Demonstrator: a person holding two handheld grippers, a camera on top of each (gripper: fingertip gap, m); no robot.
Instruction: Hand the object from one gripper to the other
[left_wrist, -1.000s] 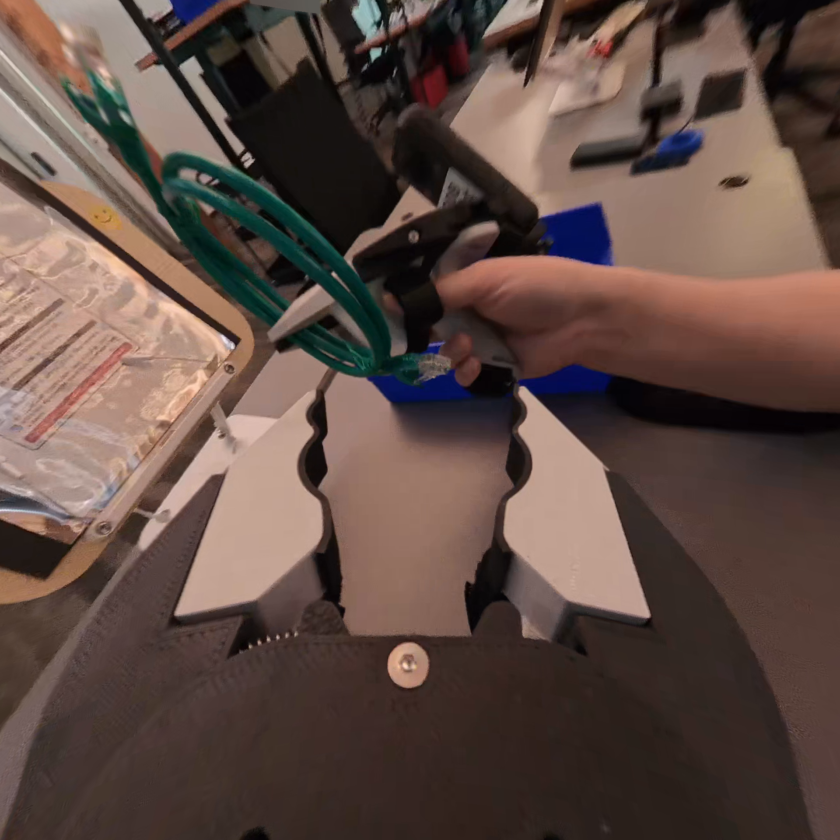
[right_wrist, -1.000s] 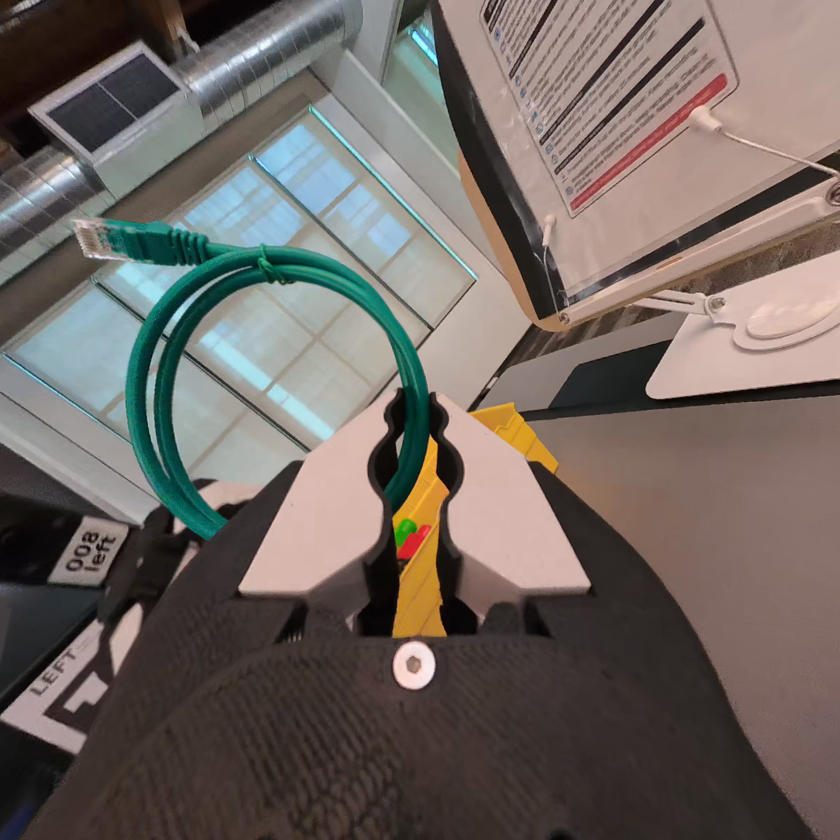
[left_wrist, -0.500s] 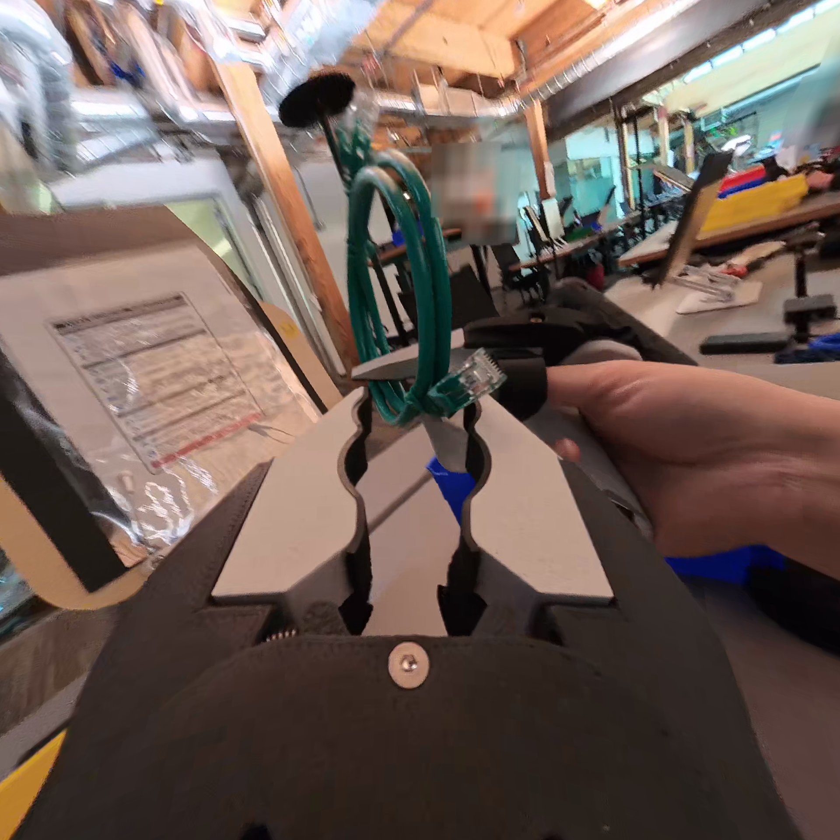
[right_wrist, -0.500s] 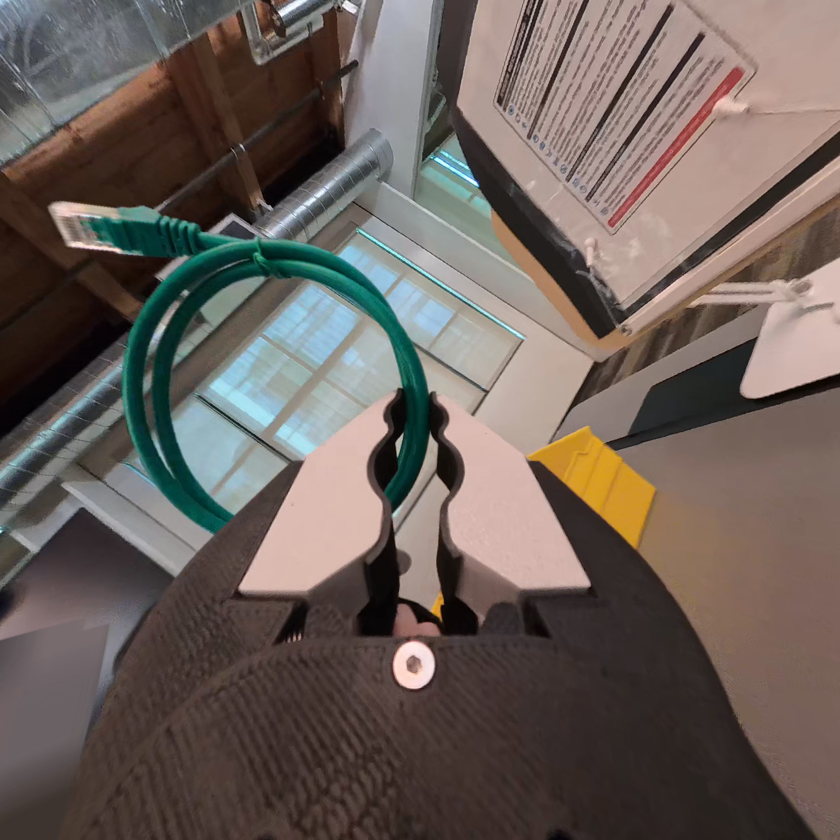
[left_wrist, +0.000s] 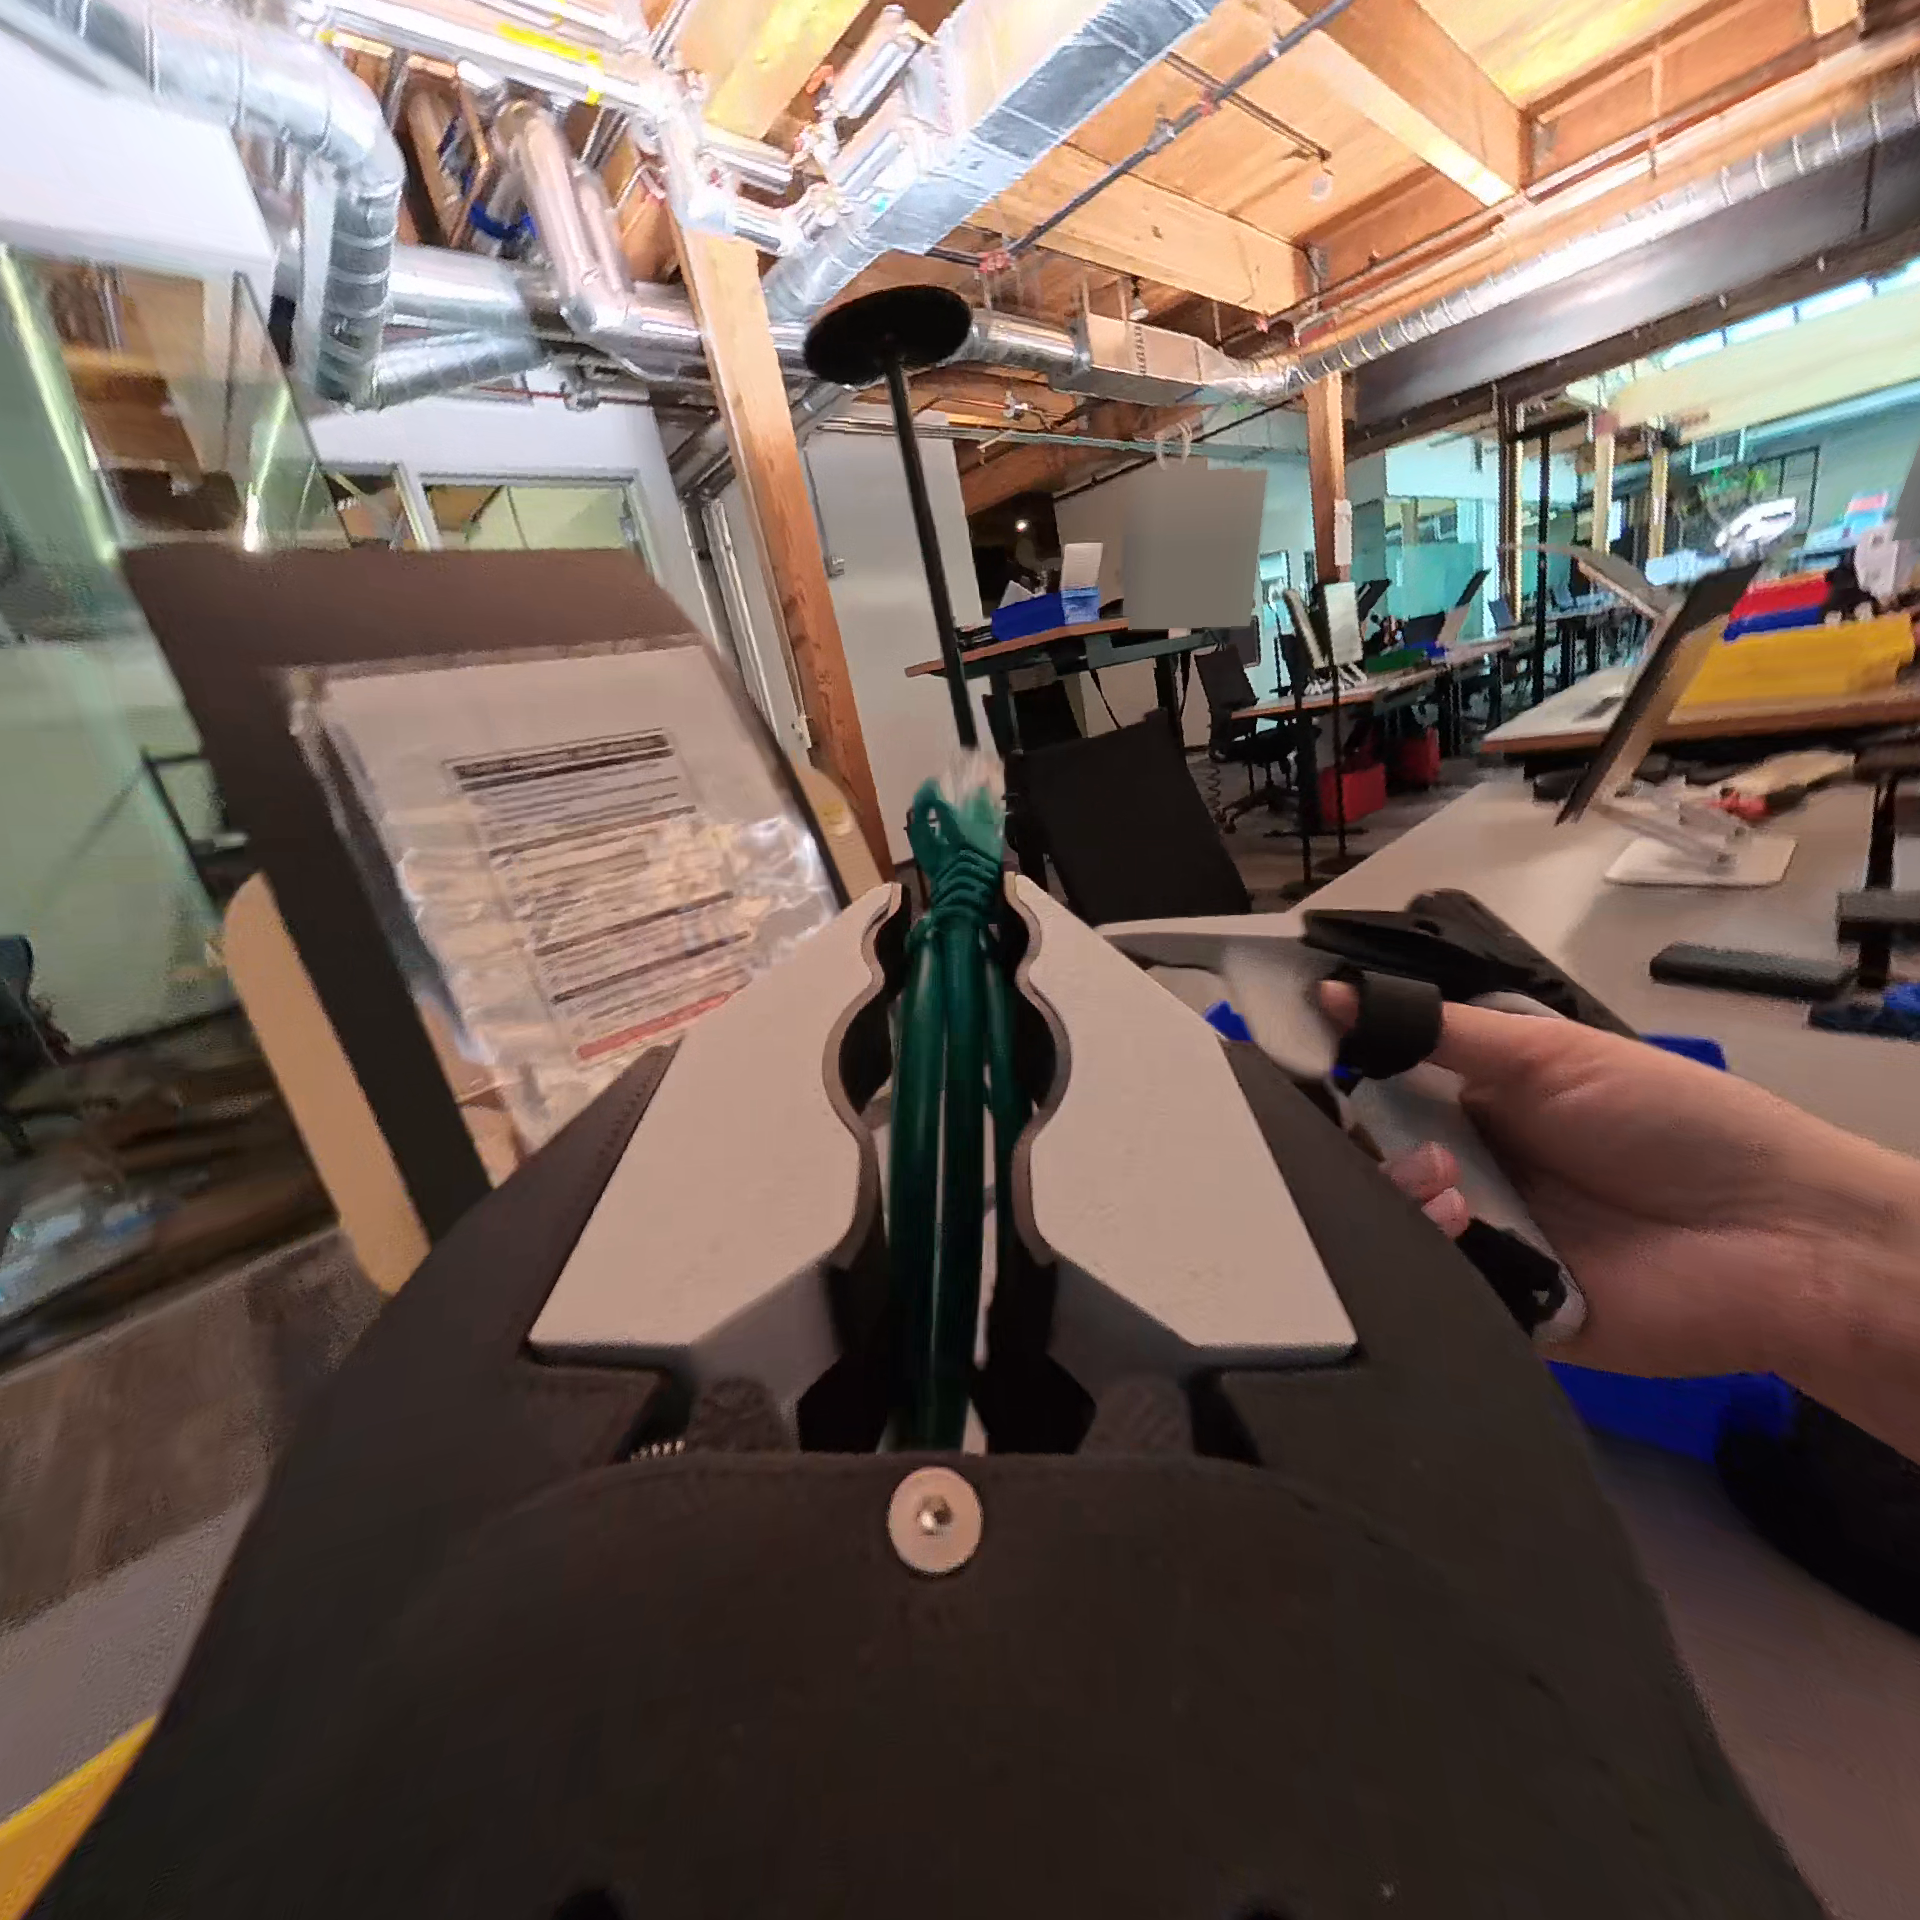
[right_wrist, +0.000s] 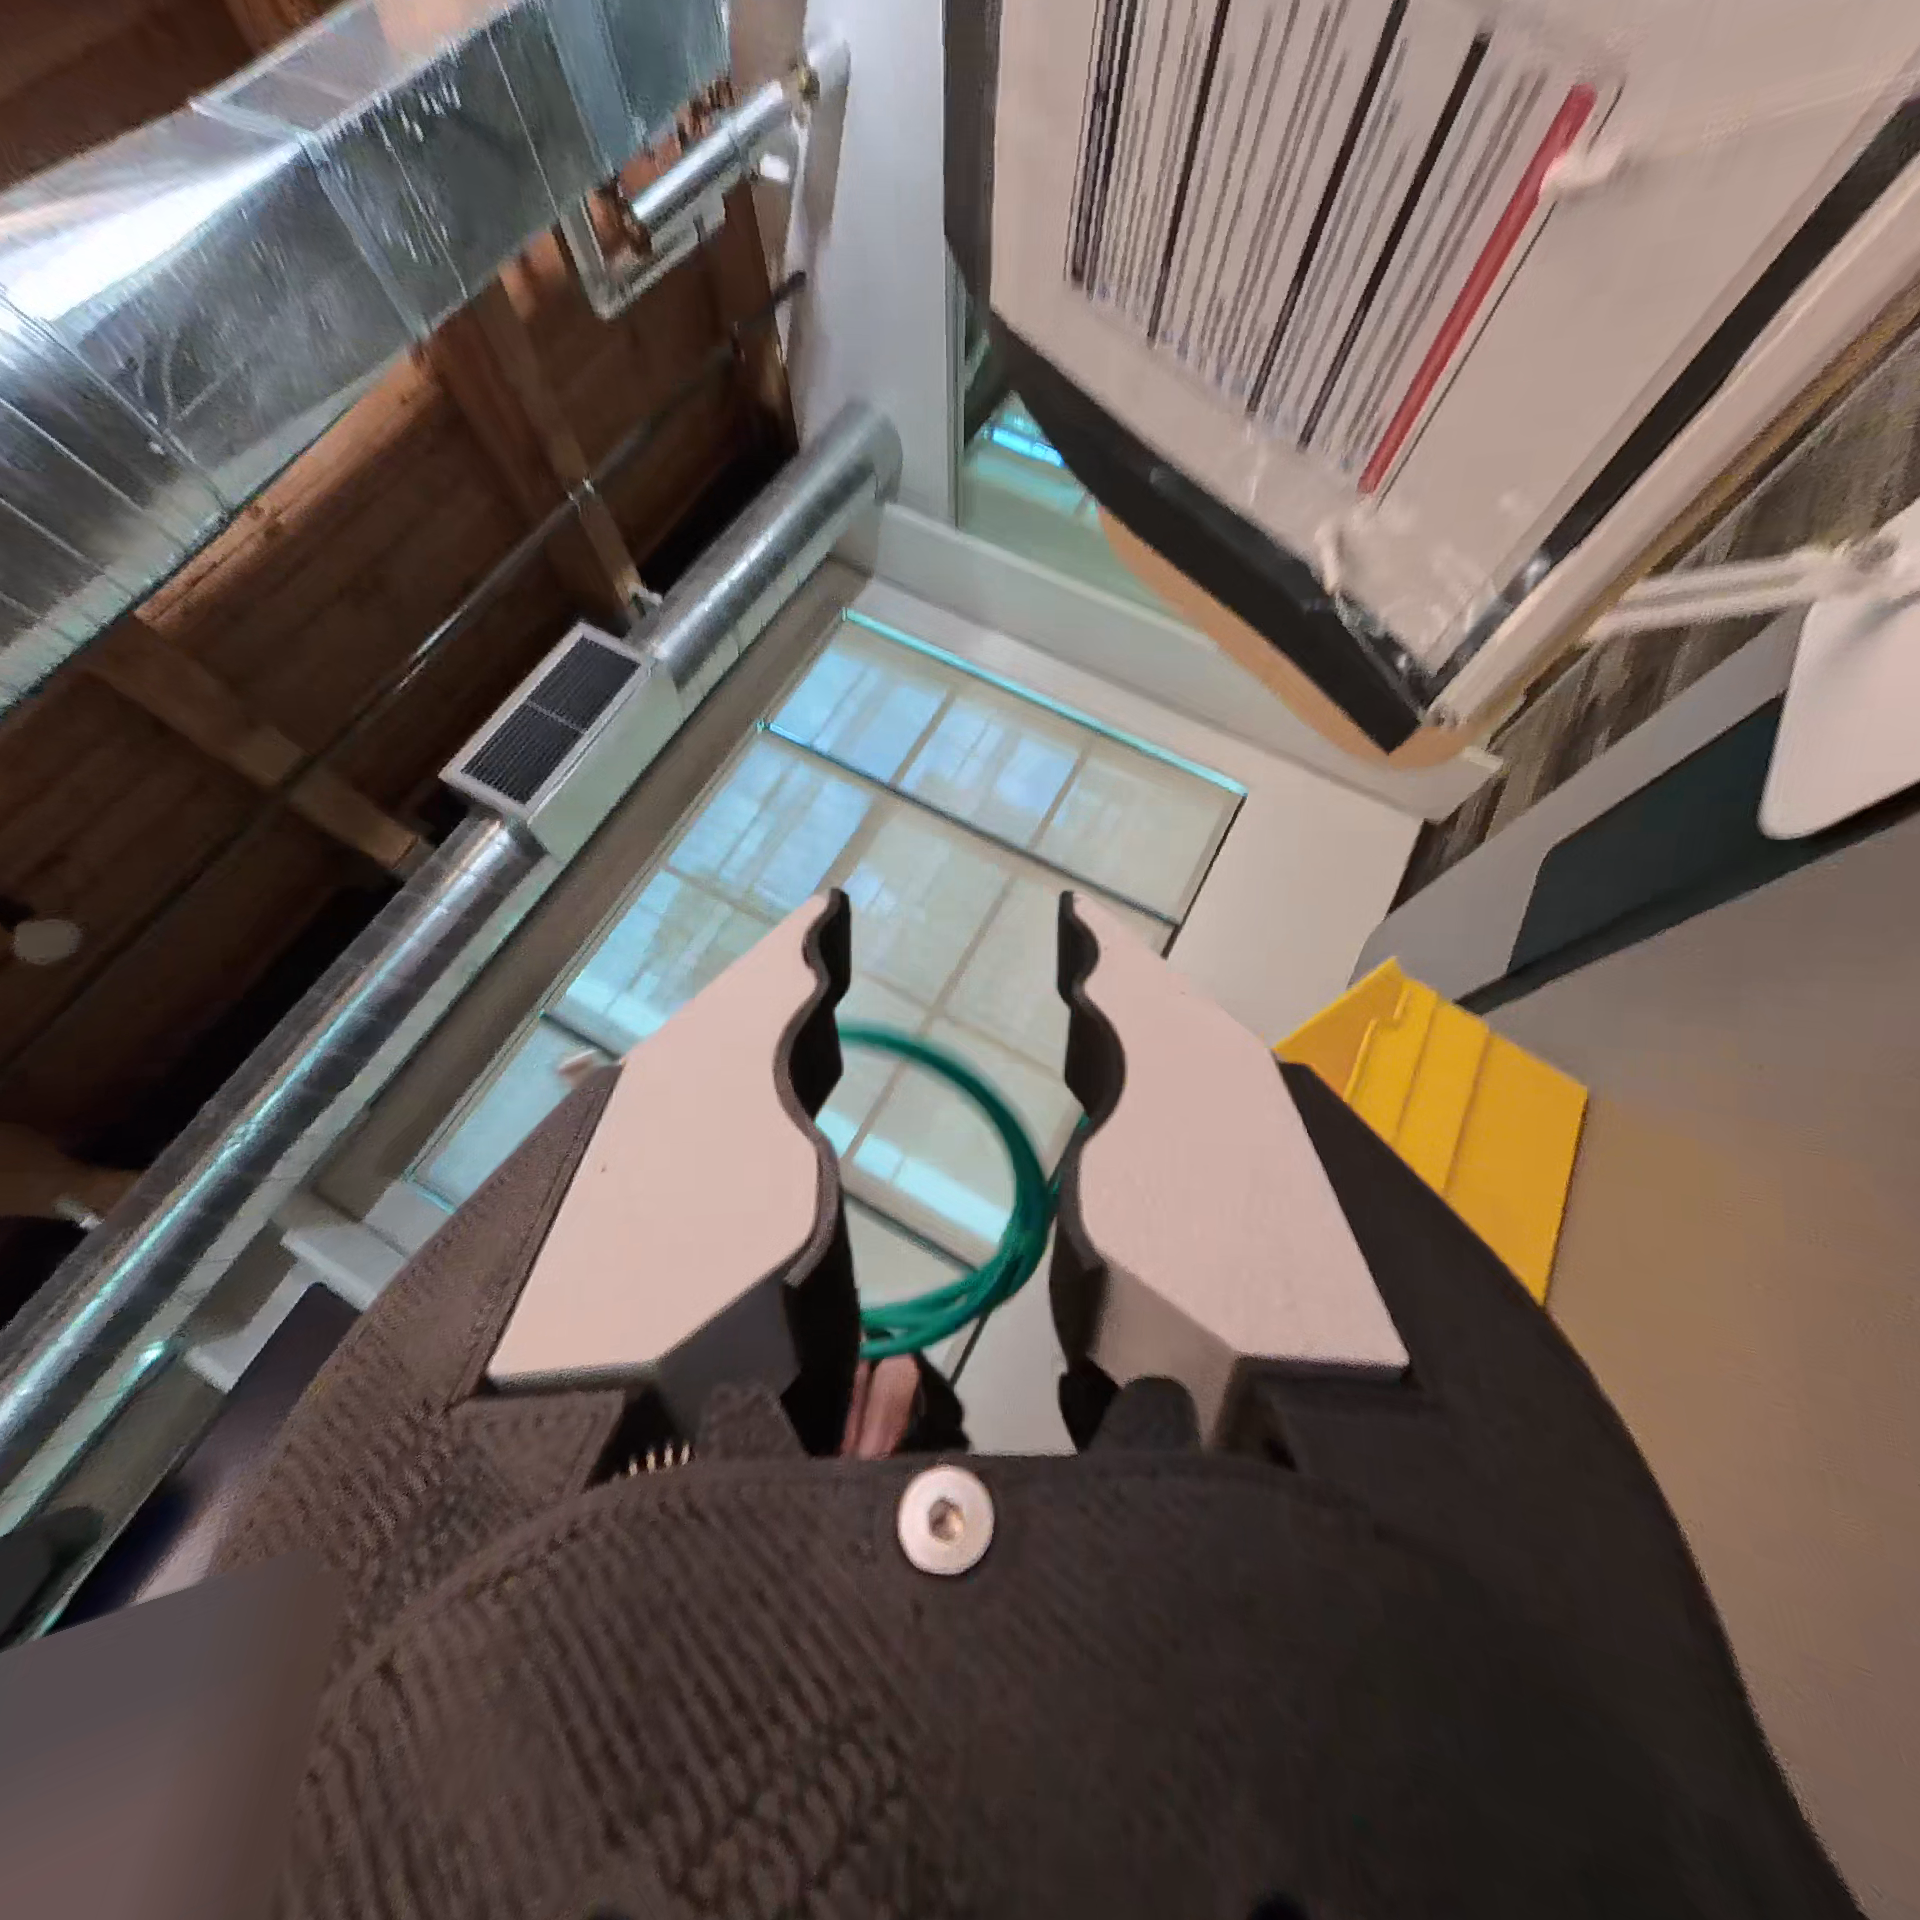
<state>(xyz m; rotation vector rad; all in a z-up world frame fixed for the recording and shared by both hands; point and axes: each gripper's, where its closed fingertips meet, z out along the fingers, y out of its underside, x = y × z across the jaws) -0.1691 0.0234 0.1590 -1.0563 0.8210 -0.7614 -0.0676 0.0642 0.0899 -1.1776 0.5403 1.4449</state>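
A coiled green network cable (left_wrist: 940, 1091) with a clear plug at its tip stands between the fingers of my left gripper (left_wrist: 951, 894), which is shut on it and holds it in the air. My right gripper (right_wrist: 951, 914) is open and empty. Through its gap, the right wrist view shows a loop of the cable (right_wrist: 1013, 1174) lying beyond the fingers, not gripped. In the left wrist view, the right gripper (left_wrist: 1382, 966) sits to the right of the cable, held by a person's hand (left_wrist: 1662, 1195), and apart from the cable.
A tilted board with a laminated sheet (left_wrist: 582, 831) stands close on the left. A yellow bin (right_wrist: 1455, 1101) and a blue bin (left_wrist: 1662, 1403) sit on the grey table (left_wrist: 1766, 1714). A black pole stand (left_wrist: 914, 499) rises behind the cable.
My right gripper has opened and let go of the cable. My left gripper has closed on it. The right gripper has drawn away to the right.
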